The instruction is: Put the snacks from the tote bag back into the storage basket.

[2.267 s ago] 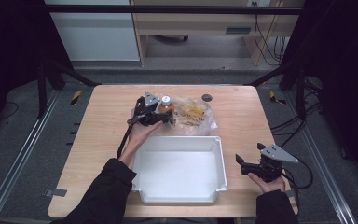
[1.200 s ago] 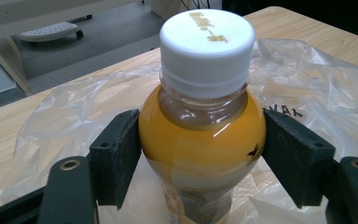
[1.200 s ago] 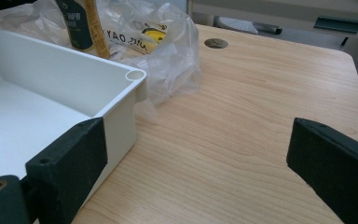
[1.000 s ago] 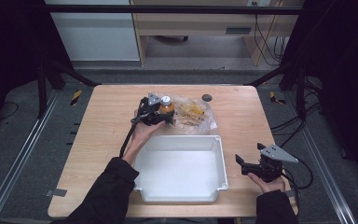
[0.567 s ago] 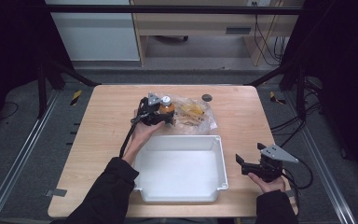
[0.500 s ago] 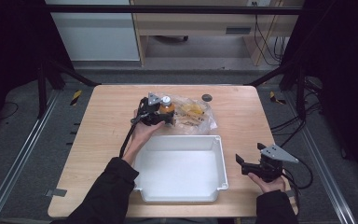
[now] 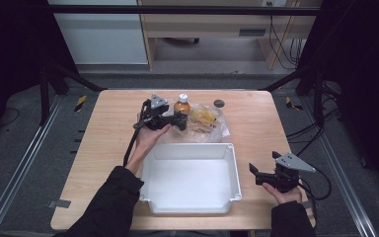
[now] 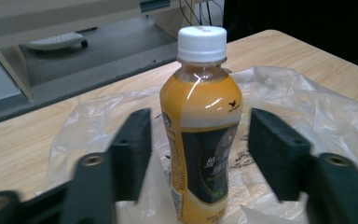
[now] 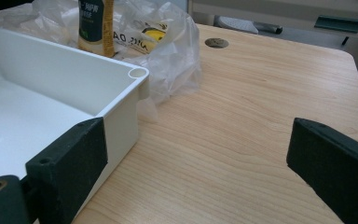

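A small plastic bottle [image 8: 200, 126] of orange drink stands upright on the wooden counter [image 7: 256, 128]. It has a white screw cap, still on, and a dark label with pale lettering. It rests on a crumpled clear plastic bag [image 8: 303, 107].

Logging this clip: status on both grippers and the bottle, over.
Left gripper jaws just closing around bottle, gaps both sides, no grip yet. Right gripper open, idle beside white bin. Bottle upright on plastic bag; nothing blocking.
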